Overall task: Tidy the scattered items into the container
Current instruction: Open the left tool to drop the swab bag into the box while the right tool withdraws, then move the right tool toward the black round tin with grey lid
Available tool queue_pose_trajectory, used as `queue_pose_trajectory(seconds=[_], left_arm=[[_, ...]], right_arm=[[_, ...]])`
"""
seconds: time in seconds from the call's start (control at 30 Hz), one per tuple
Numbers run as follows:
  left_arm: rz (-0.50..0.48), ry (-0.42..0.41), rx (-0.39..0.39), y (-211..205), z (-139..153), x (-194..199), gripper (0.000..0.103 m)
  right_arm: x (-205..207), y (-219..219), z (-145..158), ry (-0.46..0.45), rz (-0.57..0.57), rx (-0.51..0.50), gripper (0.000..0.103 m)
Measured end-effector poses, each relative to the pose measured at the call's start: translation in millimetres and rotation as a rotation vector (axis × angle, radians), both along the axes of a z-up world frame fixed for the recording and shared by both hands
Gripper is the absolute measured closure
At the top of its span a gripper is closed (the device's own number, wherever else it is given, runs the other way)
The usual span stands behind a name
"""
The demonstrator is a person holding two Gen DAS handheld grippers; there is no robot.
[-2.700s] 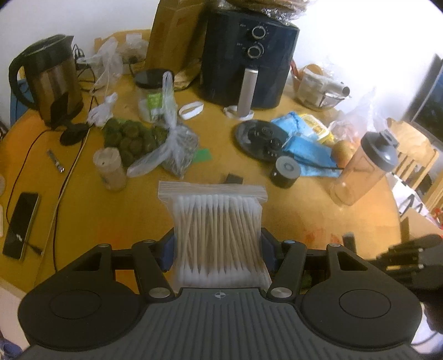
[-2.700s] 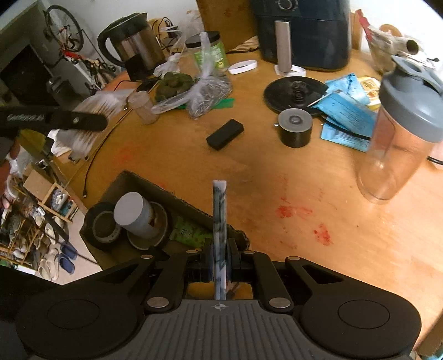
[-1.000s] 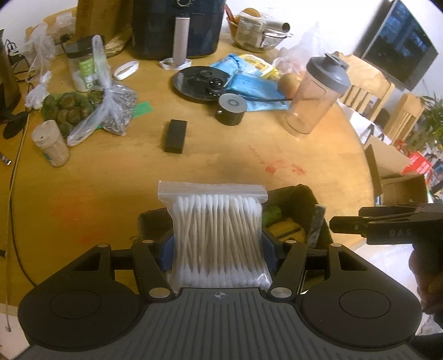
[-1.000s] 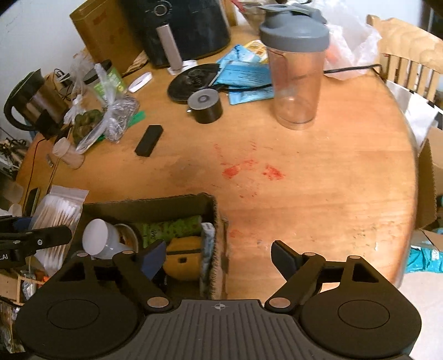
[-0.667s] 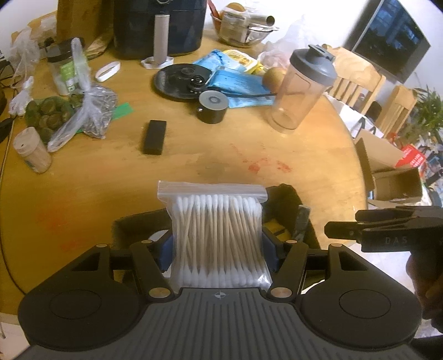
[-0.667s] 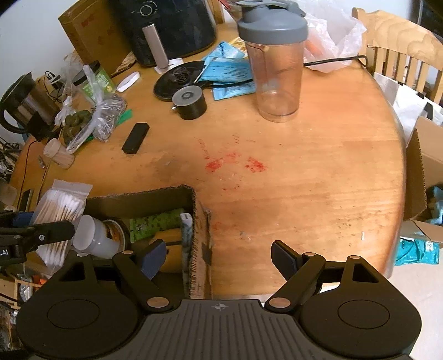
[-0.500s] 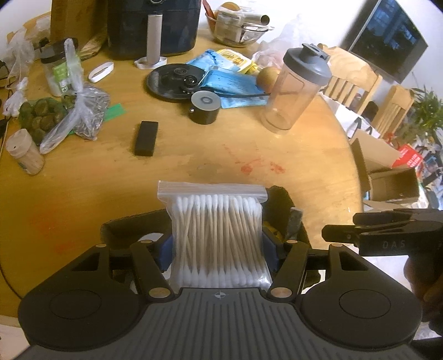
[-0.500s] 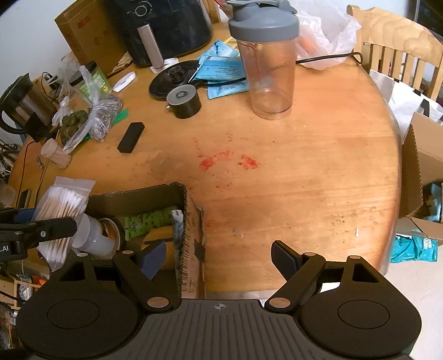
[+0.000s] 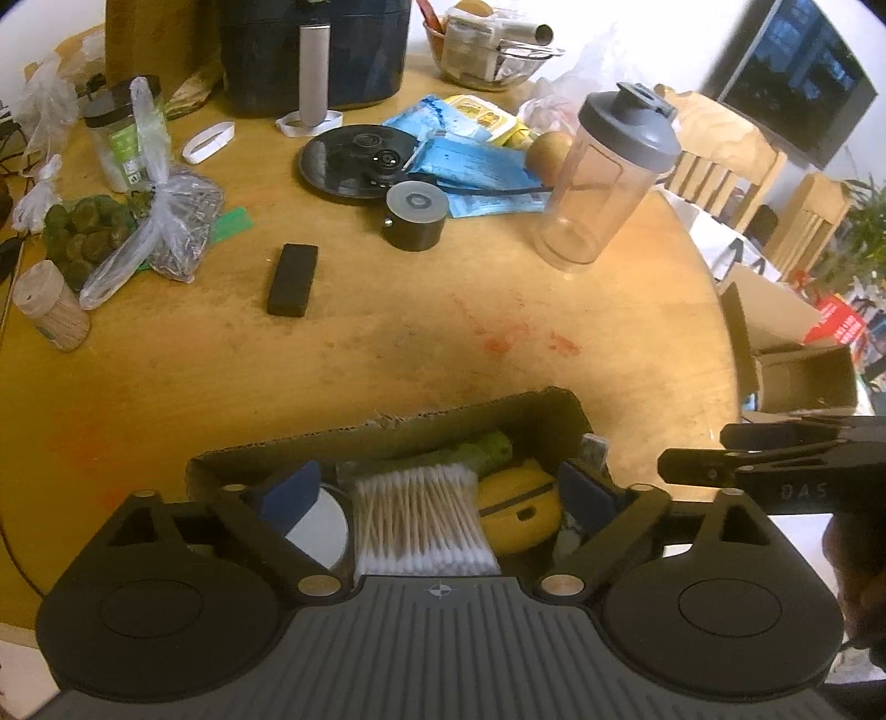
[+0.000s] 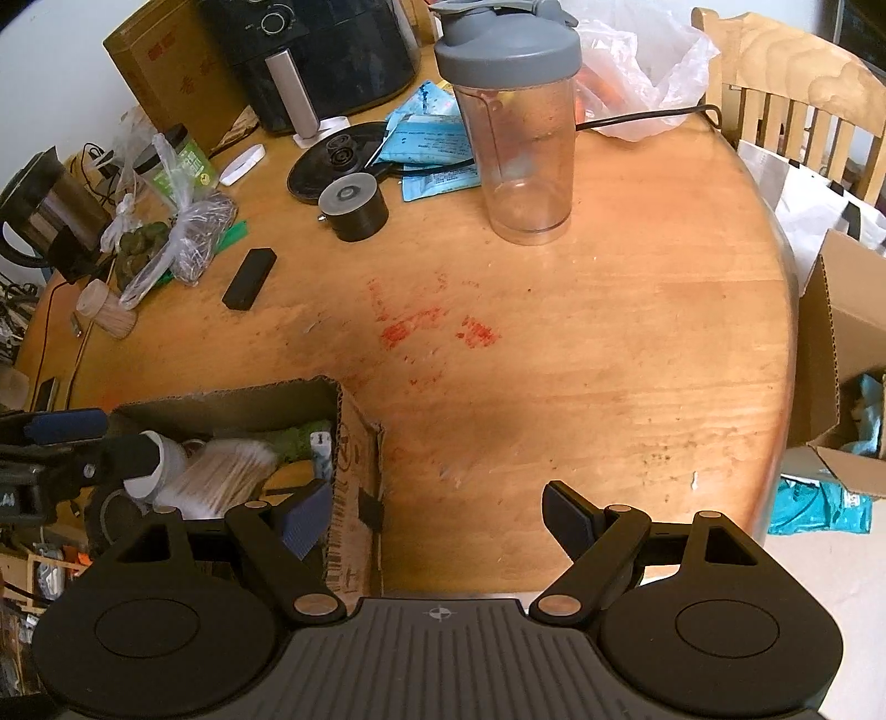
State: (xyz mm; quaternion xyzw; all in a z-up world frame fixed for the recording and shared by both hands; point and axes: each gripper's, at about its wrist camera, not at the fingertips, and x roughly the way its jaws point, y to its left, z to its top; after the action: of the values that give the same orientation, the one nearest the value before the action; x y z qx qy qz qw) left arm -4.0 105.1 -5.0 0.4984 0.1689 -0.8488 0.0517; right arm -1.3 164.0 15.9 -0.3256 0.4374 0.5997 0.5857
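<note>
A brown cardboard box (image 9: 387, 426) stands at the table's near edge. In it lies the clear bag of cotton swabs (image 9: 421, 515), beside a yellow item (image 9: 520, 509), a green roll (image 9: 482, 448) and a white cap (image 9: 321, 526). My left gripper (image 9: 437, 490) hovers over the box. Its jaws are opening and stand wide, and the pads are clear of the bag below. My right gripper (image 10: 437, 512) is open and empty over bare table, just right of the box wall (image 10: 354, 443). The right wrist view shows the swab bag (image 10: 221, 471) blurred inside the box.
On the table lie a black block (image 9: 292, 279), a black cylinder with a grey top (image 9: 414, 216), a clear shaker bottle (image 9: 603, 177), a toothpick jar (image 9: 50, 304) and tied plastic bags (image 9: 160, 221). An air fryer (image 9: 315, 50) stands at the back. Chairs and open cartons stand past the right edge.
The left jaws have spread apart and the bag of cotton swabs has dropped from them into the box. The right gripper stays open and empty.
</note>
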Motion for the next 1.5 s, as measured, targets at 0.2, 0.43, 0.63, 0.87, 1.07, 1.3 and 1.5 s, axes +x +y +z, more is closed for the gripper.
queue_pose_trajectory(seconds=[0.2, 0.43, 0.63, 0.87, 1.07, 1.3, 1.5], left_arm=[[0.055, 0.003, -0.035, -3, 3, -3, 0.003], [0.141, 0.007, -0.055, -11, 6, -4, 0.003], [0.202, 0.02, -0.042, -20, 7, -4, 0.003], [0.225, 0.003, 0.021, -25, 3, -4, 0.003], [0.222, 0.018, 0.04, -32, 3, -8, 0.003], [0.205, 0.068, 0.041, -52, 13, -24, 0.004], [0.218, 0.121, 0.002, -73, 30, -38, 0.004]], right_arm=[[7, 13, 0, 0.003, 0.026, 0.002, 0.019], [9, 36, -1, 0.008, 0.077, -0.001, 0.019], [6, 54, -4, 0.014, 0.13, -0.003, 0.019], [8, 67, -5, 0.02, 0.136, 0.002, 0.019], [7, 68, -9, 0.019, 0.126, -0.006, 0.019], [1, 73, -6, 0.005, 0.096, 0.0, 0.019], [-5, 89, 10, -0.01, 0.077, 0.04, 0.019]])
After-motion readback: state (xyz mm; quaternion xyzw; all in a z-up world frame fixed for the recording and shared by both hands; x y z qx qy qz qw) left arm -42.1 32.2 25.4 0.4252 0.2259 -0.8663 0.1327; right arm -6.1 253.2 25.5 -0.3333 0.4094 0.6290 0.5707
